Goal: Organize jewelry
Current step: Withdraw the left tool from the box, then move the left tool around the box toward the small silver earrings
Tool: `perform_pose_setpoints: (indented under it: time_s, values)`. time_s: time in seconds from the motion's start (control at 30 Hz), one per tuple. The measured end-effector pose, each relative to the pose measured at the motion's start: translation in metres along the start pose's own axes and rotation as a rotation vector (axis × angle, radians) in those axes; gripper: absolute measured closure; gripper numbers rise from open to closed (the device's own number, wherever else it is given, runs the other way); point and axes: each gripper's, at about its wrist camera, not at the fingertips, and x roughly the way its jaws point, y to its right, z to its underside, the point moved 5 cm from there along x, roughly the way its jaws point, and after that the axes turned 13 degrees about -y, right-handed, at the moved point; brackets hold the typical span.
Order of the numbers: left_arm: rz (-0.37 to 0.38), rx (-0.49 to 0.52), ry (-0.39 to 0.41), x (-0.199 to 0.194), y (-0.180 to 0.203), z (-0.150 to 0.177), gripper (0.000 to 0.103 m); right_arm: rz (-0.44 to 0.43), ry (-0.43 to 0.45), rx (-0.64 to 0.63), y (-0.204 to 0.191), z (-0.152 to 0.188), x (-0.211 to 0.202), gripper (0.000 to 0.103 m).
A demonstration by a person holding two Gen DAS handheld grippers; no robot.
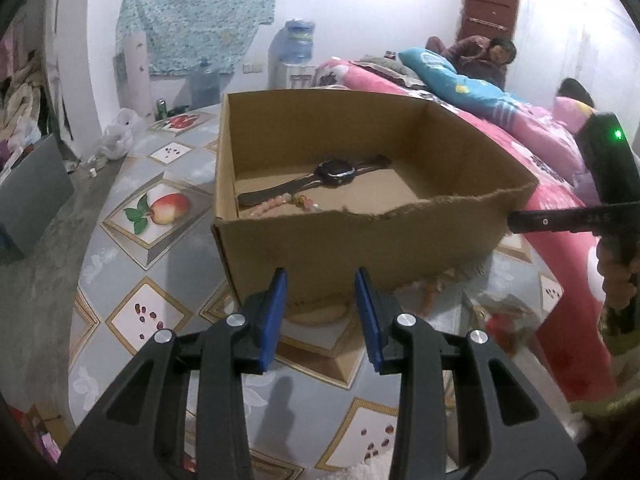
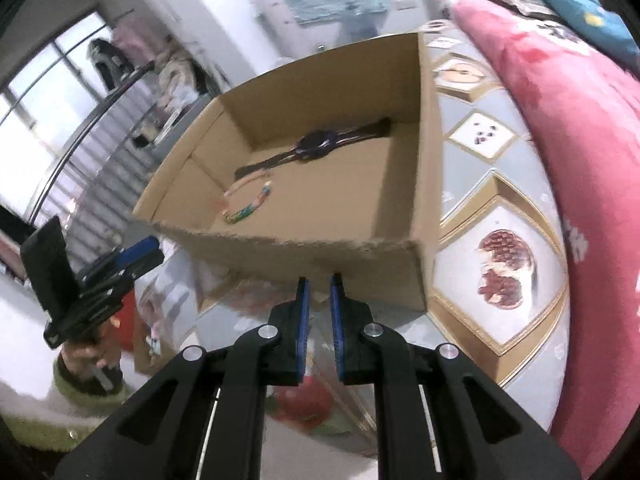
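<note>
Torn-rimmed cardboard box (image 1: 360,240) at table edge, left claw (image 1: 321,280) parted and empty, right claw (image 2: 319,286) nearly clenched, empty

Left wrist sharp, wall glare at 1 o'clock; right wrist motion-blurred, window (image 2: 44,92) bright at 9; fisheye edges warped.

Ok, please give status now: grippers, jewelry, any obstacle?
Left gripper open, empty. Right gripper narrow, empty. Watch, bead bracelet inside cardboard box. Nothing blocking.
</note>
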Motion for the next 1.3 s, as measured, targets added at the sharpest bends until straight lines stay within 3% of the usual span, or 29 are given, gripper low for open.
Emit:
perform_pose_setpoints:
  time_s: [0.13,0.43,0.57,0.63,0.77,0.93,1.07,1.3]
  values:
    - [0.026,-0.036,0.005,0.000,-0.006,-0.005,0.070,-0.030,0.011,0.013,0.003,-0.002,0.003,0.092]
    - [-0.001,-0.046,0.015,0.004,-0.004,-0.007,0.070,-0.057,0.062,0.035,0.011,0.000,0.002,0.092]
    - [0.004,0.002,0.040,0.000,0.013,-0.002,0.069,-0.053,0.049,0.029,0.013,0.008,0.008,0.091]
    - [0.036,0.049,0.035,0.002,0.031,0.004,0.065,-0.053,0.017,0.024,0.014,0.017,0.018,0.085]
    - [0.066,0.166,-0.025,0.019,0.071,0.018,0.064,-0.038,-0.032,0.004,0.014,0.032,0.035,0.082]
    - [-0.051,0.356,-0.083,0.048,0.113,0.030,0.064,-0.032,-0.052,-0.029,0.007,0.049,0.047,0.081]
    - [-0.053,0.373,-0.116,0.063,0.119,0.025,0.064,-0.028,-0.047,-0.039,0.006,0.052,0.051,0.081]
    - [-0.022,0.342,-0.203,0.081,0.110,0.019,0.081,-0.054,-0.031,-0.017,0.012,0.054,0.052,0.081]
